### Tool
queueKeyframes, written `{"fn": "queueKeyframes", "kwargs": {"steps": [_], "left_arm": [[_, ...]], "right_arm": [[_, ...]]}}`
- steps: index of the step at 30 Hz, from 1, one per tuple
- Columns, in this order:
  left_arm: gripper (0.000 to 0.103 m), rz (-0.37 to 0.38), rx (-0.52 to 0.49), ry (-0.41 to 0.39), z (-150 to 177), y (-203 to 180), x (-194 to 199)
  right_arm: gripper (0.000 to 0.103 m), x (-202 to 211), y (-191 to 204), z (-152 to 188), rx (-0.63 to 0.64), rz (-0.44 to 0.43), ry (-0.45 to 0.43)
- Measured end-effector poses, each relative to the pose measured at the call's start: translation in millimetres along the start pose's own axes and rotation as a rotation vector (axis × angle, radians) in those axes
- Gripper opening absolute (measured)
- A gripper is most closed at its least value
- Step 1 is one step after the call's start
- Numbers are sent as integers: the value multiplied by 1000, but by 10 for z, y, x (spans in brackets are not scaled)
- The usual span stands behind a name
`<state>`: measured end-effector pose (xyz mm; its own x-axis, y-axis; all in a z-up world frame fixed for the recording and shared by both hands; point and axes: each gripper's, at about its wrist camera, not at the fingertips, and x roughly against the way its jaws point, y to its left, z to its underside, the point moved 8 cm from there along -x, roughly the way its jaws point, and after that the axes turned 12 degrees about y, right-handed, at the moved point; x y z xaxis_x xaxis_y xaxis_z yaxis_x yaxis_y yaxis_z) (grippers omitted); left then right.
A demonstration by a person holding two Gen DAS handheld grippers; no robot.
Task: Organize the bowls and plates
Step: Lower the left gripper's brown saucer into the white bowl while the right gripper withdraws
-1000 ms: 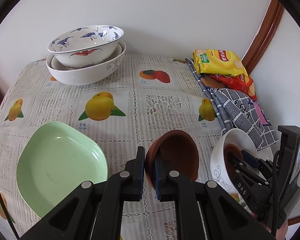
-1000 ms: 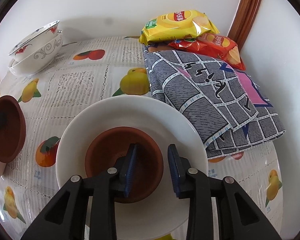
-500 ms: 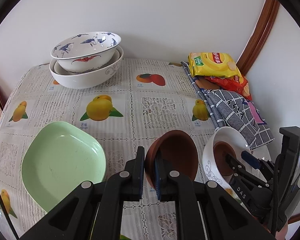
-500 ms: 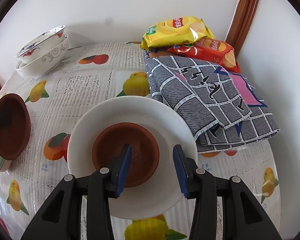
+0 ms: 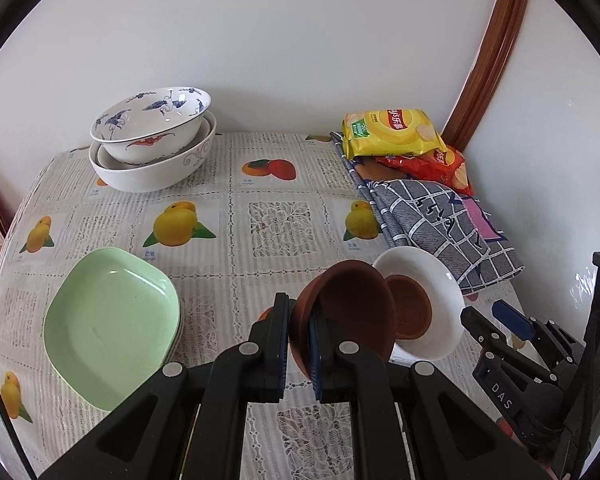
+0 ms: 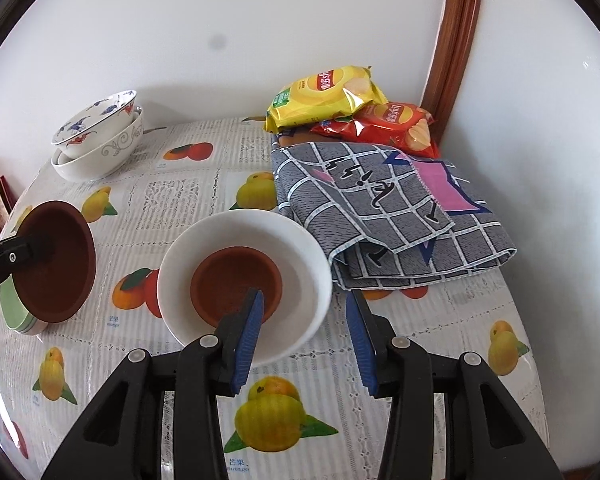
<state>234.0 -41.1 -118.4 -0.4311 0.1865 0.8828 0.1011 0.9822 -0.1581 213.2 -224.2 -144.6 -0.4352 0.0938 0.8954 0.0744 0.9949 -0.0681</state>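
Note:
My left gripper (image 5: 299, 320) is shut on the rim of a brown bowl (image 5: 352, 312), held tilted above the table; it also shows in the right wrist view (image 6: 58, 264). A white bowl (image 6: 300, 248) stands on the table with a second brown bowl (image 6: 236, 280) inside it. My right gripper (image 6: 302, 312) is open and empty, just in front of the white bowl's near rim. A green plate stack (image 5: 108, 324) lies at the left. Two large patterned bowls (image 5: 152, 148) are stacked at the back left.
A folded grey checked cloth (image 6: 380, 208) lies right of the white bowl, touching it. Yellow (image 6: 324, 96) and red (image 6: 392, 124) chip bags lie at the back right by a wooden door frame (image 6: 456, 40). A fruit-print tablecloth (image 5: 276, 224) covers the table.
My right gripper has opened wider and drawn back from the brown bowl in the white bowl. My left gripper has risen and moved right, bringing its brown bowl beside the white bowl.

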Motion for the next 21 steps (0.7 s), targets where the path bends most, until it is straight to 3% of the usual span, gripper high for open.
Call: {"fn": "queueKeyframes", "kwargs": {"steps": [10,21], "left_arm": [[9,14,-42,11,97,-335,-9],[9,28,-27,36,91,-448,-165]], "right_arm": [[43,171,-425,194,-63,13,-9],[44,186,-715,362,-100,28,2]]}}
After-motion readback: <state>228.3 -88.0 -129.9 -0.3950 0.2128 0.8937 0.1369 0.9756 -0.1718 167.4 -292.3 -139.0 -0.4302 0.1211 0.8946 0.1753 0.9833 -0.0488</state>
